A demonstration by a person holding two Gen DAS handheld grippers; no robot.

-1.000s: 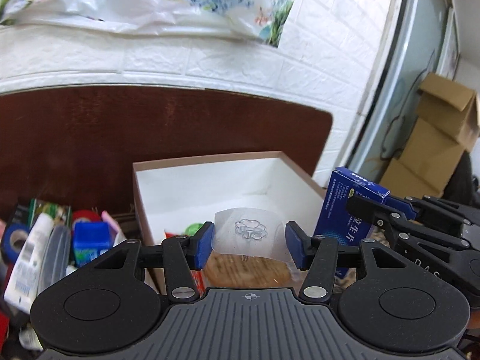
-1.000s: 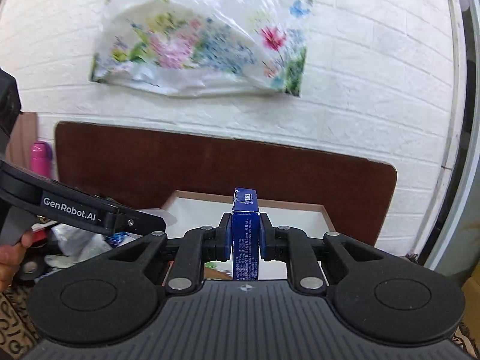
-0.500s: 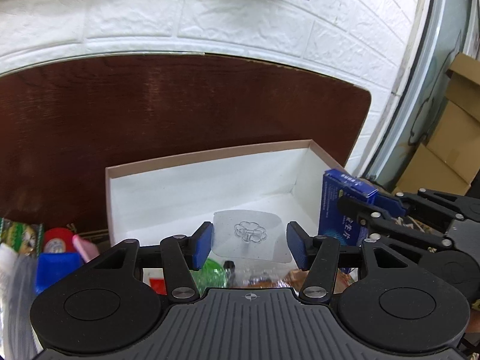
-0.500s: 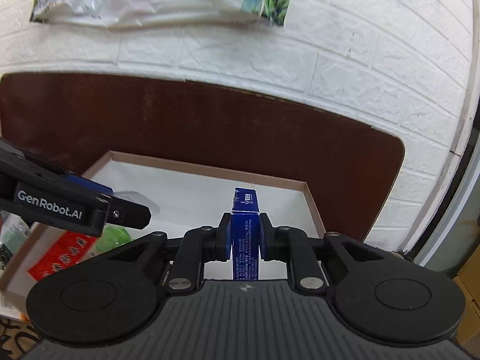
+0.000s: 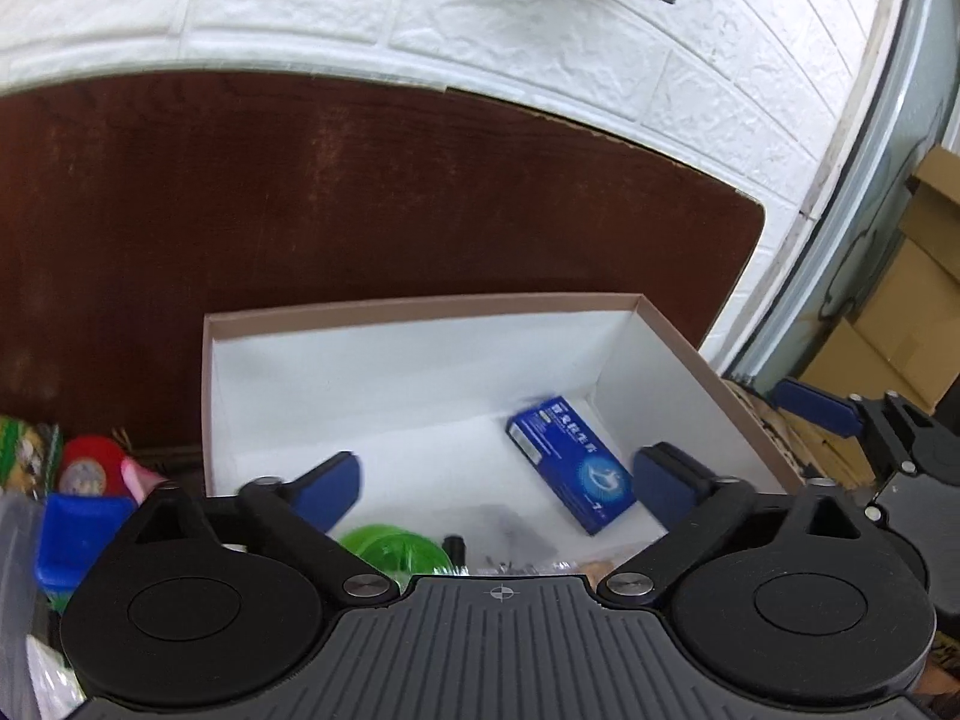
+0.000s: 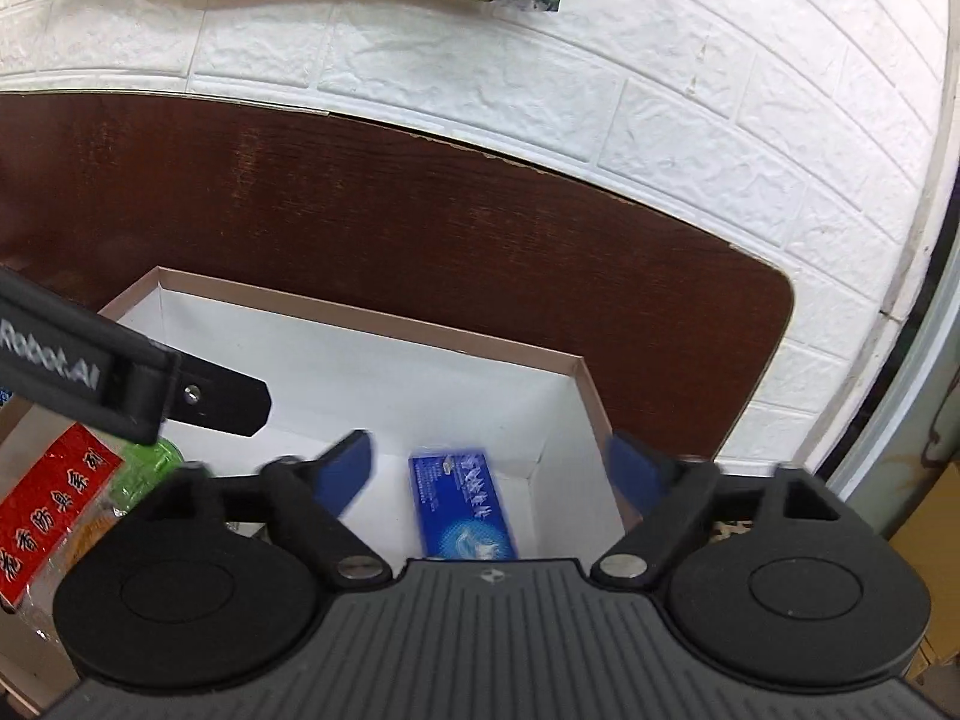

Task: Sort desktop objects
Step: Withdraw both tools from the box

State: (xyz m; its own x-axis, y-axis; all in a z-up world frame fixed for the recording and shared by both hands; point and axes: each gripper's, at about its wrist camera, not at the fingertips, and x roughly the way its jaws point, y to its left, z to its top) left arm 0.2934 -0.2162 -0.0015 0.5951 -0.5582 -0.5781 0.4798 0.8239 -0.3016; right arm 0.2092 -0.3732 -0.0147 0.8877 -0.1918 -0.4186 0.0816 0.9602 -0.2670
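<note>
A blue medicine box [image 5: 570, 473] lies flat on the white floor of an open cardboard box [image 5: 420, 307], near its right wall; it also shows in the right wrist view [image 6: 462, 504]. My left gripper [image 5: 497, 485] is open and empty above the box's near part. My right gripper [image 6: 497, 467] is open and empty above the blue box. A clear plastic piece [image 5: 510, 540], blurred, lies low in the box by a green round object [image 5: 393, 552].
The cardboard box [image 6: 372, 321] sits on a dark brown table [image 5: 360, 192] against a white brick wall. Inside it are a red printed packet [image 6: 48, 504] and a green object [image 6: 147, 471]. Cluttered items, a red roll [image 5: 90, 471] and a blue container [image 5: 78, 534], lie left of the box.
Both grippers opened. The blue medicine box dropped from my right gripper into the cardboard box. The clear plastic piece left my left gripper. Both grippers moved forward over the box.
</note>
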